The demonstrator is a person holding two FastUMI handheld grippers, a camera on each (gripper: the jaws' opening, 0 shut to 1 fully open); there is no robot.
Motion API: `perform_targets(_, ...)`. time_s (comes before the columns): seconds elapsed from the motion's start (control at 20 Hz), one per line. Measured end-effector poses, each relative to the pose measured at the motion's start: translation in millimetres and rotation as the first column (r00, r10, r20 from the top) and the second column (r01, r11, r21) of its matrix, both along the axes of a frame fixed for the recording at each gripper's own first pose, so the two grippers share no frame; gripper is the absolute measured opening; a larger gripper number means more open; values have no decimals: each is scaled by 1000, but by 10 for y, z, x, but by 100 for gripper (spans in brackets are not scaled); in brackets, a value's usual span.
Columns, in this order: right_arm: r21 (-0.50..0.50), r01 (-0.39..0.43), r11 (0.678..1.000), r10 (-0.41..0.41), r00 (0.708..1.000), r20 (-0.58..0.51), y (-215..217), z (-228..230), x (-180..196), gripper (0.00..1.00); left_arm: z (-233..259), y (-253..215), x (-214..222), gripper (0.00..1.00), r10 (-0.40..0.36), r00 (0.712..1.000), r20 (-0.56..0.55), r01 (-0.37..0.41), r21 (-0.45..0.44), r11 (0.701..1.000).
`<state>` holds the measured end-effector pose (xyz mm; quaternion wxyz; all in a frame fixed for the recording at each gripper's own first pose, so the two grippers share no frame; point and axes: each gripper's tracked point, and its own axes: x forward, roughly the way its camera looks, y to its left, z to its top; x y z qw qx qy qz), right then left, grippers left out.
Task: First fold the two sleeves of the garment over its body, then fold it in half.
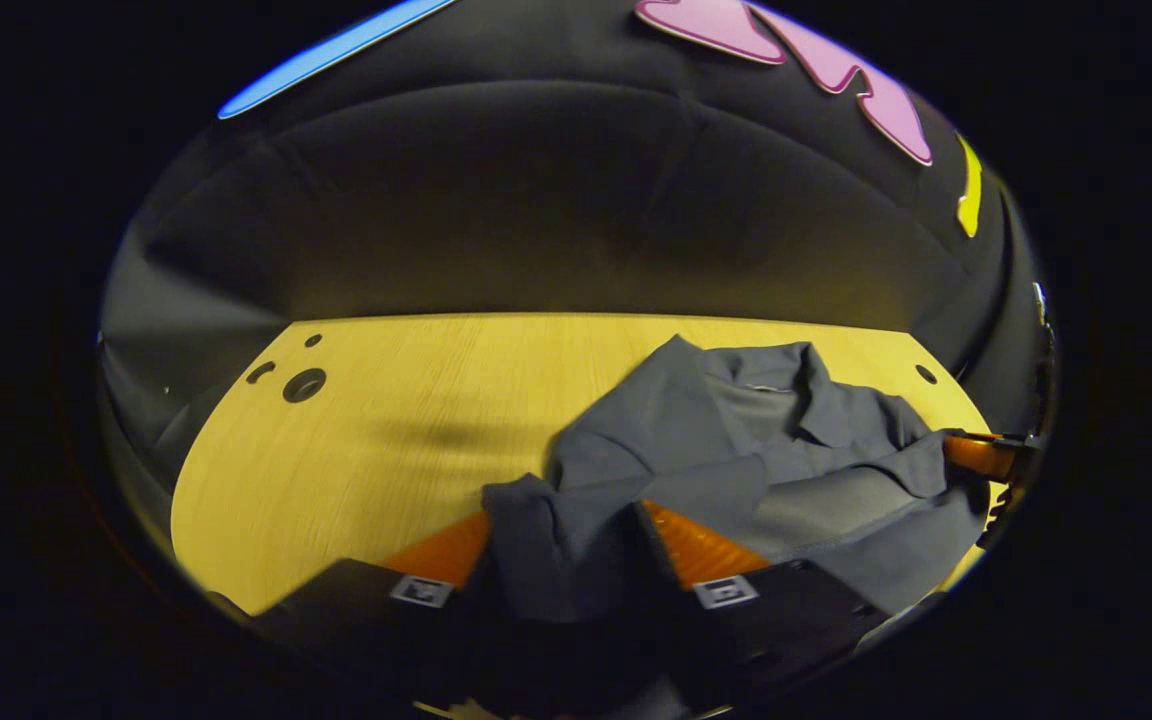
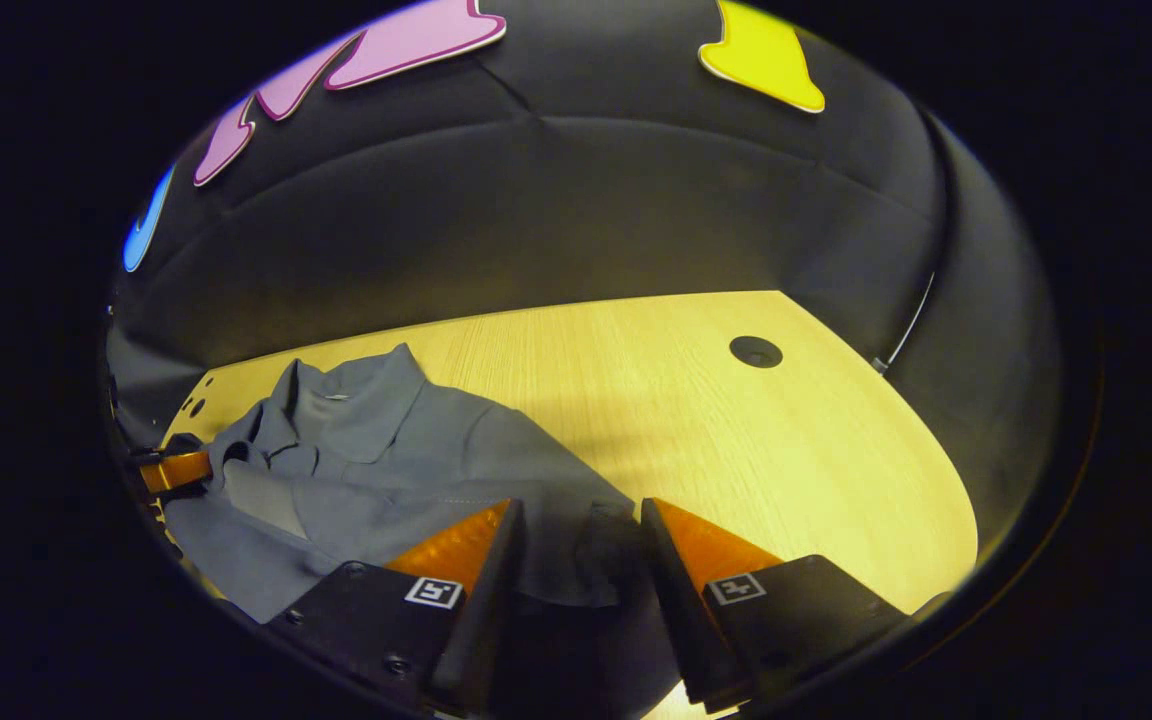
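Note:
A grey collared shirt [image 1: 736,440] lies crumpled on the yellow wooden table [image 1: 386,440]. My left gripper [image 1: 566,520] is at the shirt's near left sleeve [image 1: 536,530]. The bunched cloth fills the gap between its fingers and drapes over the left finger, so it looks pinched. In the right gripper view the shirt [image 2: 386,450] lies to the left. My right gripper [image 2: 578,515] has the other sleeve's [image 2: 601,540] edge between its fingers, which stand a little apart. Each view also catches the other gripper at the shirt's far side: right gripper [image 1: 981,455], left gripper [image 2: 171,470].
The table has round cable holes [image 1: 304,385] [image 2: 756,351] near its back corners. Bare tabletop stretches left of the shirt in the left gripper view and right of it [image 2: 786,480] in the right gripper view. Black cloth walls close in the back and sides.

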<state>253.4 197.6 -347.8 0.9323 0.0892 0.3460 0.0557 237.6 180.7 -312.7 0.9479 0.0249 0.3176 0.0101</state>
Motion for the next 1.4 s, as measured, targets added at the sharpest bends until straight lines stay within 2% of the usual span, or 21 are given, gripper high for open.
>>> perform_targets(0.05, -3, 3, 1000, -3, 1000, 8, -25, 54, -5, 74, 37, -4, -86, 98, -6, 1000, 10, 6, 13, 1000)
perform_targets(0.3, 21, -8, 1000, 6, 998, 66, -65, 502, -147, 75, 375, -84, -274, 96, -16, 998, 64, 16, 3, 1000)
perform_targets(0.35, 28, -22, 999, 20, 996, 86, -48, 612, -204, 81, 482, -96, -348, 96, -19, 997, 76, 19, 2, 1000)
perform_targets(0.4, 29, -36, 999, 33, 994, 104, -44, 742, -267, 78, 583, -126, -438, 96, -26, 996, 88, 26, 1, 1000)
perform_targets(0.65, 65, -91, 994, 78, 981, 178, 11, 1295, -634, 83, 1142, -295, -943, 96, -77, 983, 165, 77, 9, 997)
perform_targets(0.8, 63, -125, 990, 108, 969, 221, 3, 1585, -931, 90, 1426, -392, -1297, 96, -89, 975, 205, 90, 5, 996)
perform_targets(1.05, 100, -150, 984, 119, 957, 265, -2, 1972, -1394, 94, 1665, -448, -1891, 96, -50, 968, 244, 61, -37, 997)
perform_targets(1.25, 128, -172, 977, 135, 957, 257, 3, 2047, -1836, 98, 1754, -418, -2275, 96, -9, 967, 253, 29, -75, 997)
perform_targets(1.4, 110, -173, 979, 140, 956, 259, -62, 2050, -2127, 98, 1724, -408, -2588, 96, 0, 969, 246, 22, -88, 996)
